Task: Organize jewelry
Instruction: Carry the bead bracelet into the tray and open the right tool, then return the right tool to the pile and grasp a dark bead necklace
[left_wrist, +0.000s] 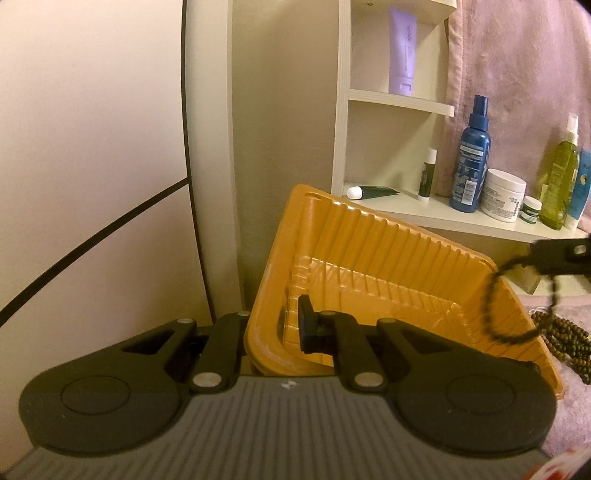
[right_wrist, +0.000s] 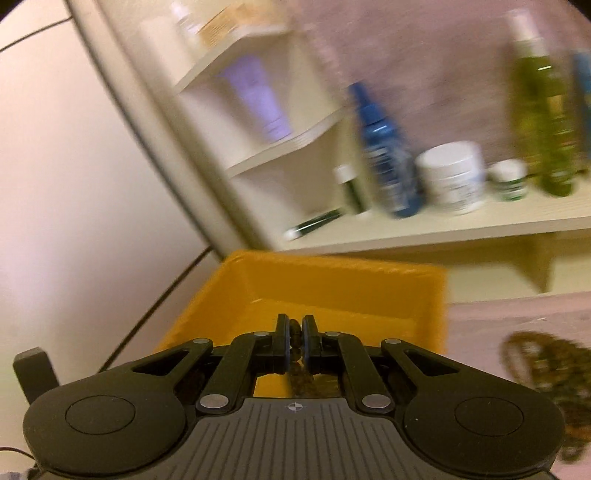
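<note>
An orange plastic tray (left_wrist: 369, 258) stands tilted, its near wall pinched by my left gripper (left_wrist: 280, 328), which is shut on it with one pad inside and the other finger outside. At the right edge my right gripper (left_wrist: 554, 254) holds a dark bead strand (left_wrist: 493, 291) that hangs in a loop over the tray's right rim. In the blurred right wrist view the right gripper (right_wrist: 294, 334) is shut on this bead strand (right_wrist: 295, 328), just above the orange tray (right_wrist: 332, 284). A pile of brown bead necklaces (left_wrist: 565, 343) lies on pink cloth to the tray's right, and the same pile (right_wrist: 546, 376) shows in the right wrist view.
A white shelf unit (left_wrist: 424, 210) behind the tray carries a blue spray bottle (left_wrist: 472, 162), a white jar (left_wrist: 504, 194), a green bottle (left_wrist: 559, 181) and a purple tube (left_wrist: 402, 51). A pale wall panel fills the left. Pink fabric (left_wrist: 517, 74) hangs behind the shelf.
</note>
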